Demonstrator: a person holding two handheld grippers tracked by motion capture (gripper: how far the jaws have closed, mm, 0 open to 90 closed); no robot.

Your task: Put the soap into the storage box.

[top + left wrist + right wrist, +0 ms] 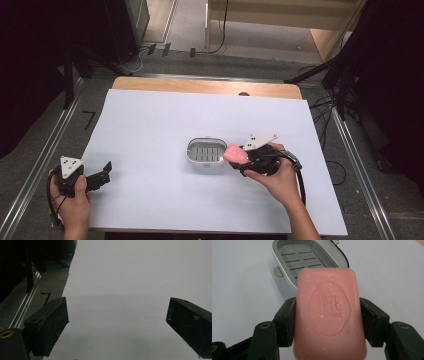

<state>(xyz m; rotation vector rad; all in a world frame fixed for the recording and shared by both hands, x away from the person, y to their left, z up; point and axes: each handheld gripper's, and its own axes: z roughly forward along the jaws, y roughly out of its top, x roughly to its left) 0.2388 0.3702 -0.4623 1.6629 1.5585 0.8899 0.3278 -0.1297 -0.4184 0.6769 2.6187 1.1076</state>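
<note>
From the high view, I am watching the right claw [239,159] gripping a pink soap bar [235,153] at the right rim of a grey soap dish [205,151], which is sitting near the middle of the white counter [150,125]; the left claw [102,174] is idling well apart at the near left edge, in the person's left hand [75,205]. Through the left gripper view, I am seeing its jaws spread wide over bare white counter [125,277] with nothing between them, so no help is coming from that side if the dish skids. Through the right gripper view, the jaws are pinching the soap bar [329,315] by its long sides, stamped face toward the camera, with the soap dish [287,275] just beyond its far end and its slotted grate bare. My worry is that the bar is looking smooth and rounded (soap is rarely kind to a side pinch), so I am judging that it could slide or twist out as it tilts. If it comes down off-centre, its leading end could catch the near rim, tip or push the light dish, since nothing is steadying it, and the bar would be landing on the counter instead.
</note>
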